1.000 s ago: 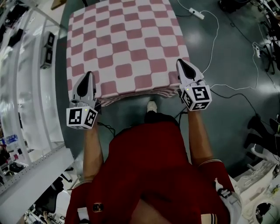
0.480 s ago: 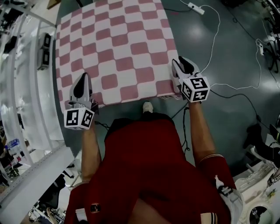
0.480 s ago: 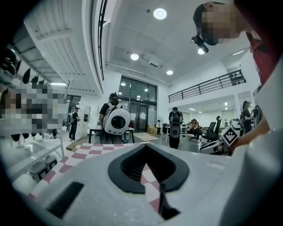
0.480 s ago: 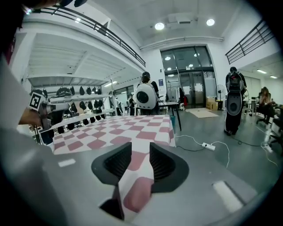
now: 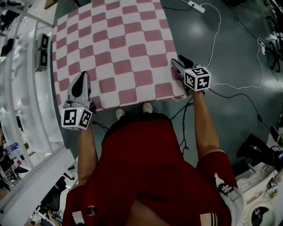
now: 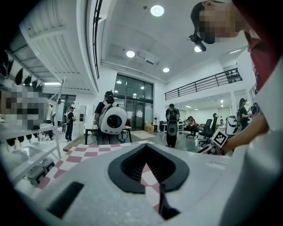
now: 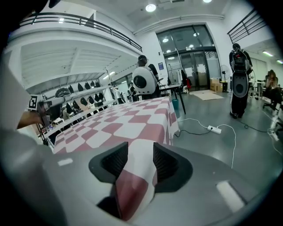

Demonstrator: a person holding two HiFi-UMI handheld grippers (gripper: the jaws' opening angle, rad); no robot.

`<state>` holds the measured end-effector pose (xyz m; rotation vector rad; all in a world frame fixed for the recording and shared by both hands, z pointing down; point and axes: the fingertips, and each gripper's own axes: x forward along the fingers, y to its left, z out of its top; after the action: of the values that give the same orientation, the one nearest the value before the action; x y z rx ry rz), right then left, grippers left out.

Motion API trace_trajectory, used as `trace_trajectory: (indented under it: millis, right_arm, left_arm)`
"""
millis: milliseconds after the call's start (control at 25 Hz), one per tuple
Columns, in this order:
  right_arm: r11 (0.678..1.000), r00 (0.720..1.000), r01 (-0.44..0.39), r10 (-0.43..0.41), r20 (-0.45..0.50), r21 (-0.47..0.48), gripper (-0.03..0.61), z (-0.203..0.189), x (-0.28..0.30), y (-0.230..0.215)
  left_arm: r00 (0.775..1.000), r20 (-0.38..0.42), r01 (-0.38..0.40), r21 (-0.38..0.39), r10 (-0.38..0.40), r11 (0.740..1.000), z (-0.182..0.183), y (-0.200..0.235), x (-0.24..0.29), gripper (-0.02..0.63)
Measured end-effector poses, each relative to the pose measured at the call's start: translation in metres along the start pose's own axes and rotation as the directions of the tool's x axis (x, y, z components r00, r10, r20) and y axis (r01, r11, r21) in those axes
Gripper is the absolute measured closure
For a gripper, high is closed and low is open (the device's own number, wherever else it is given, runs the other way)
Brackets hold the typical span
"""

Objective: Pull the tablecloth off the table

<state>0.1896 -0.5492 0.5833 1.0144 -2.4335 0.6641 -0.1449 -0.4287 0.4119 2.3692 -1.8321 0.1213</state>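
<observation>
Head view: the checked tablecloth (image 5: 115,44) stretches ahead of both tongs, with the left gripper (image 5: 82,78) at its near-left corner and the right gripper (image 5: 180,64) at its near-right corner.
Left gripper view: jaws pressed together, pinching a tablecloth fold.
Right gripper view: jaws opening, tablecloth edge lying between them.

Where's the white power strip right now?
In the head view the white power strip lies on the floor at the top, just beyond the far right corner of the tablecloth.
</observation>
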Motion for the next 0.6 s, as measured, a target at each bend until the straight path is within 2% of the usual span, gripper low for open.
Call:
trace_trajectory:
  millis: [360,480,600]
  right_arm:
    - [0.990,0.996,-0.043,0.052,-0.067,0.137,0.365,-0.012,0.022,-0.014]
    - [0.976,0.993,-0.075,0.092,-0.074,0.204,0.388,-0.014,0.023,-0.013]
    - [0.971,0.995,-0.061,0.078,-0.066,0.232,0.402,-0.012,0.023,-0.012]
  left_arm:
    - [0.999,-0.026,-0.020,0.023,0.020,1.000,-0.001,0.006,-0.004,0.607]
    - [0.999,-0.027,-0.031,0.014,0.032,0.999,0.000,0.007,-0.005,0.607]
    - [0.999,-0.029,-0.040,0.012,0.040,0.999,-0.001,0.010,-0.007,0.607]
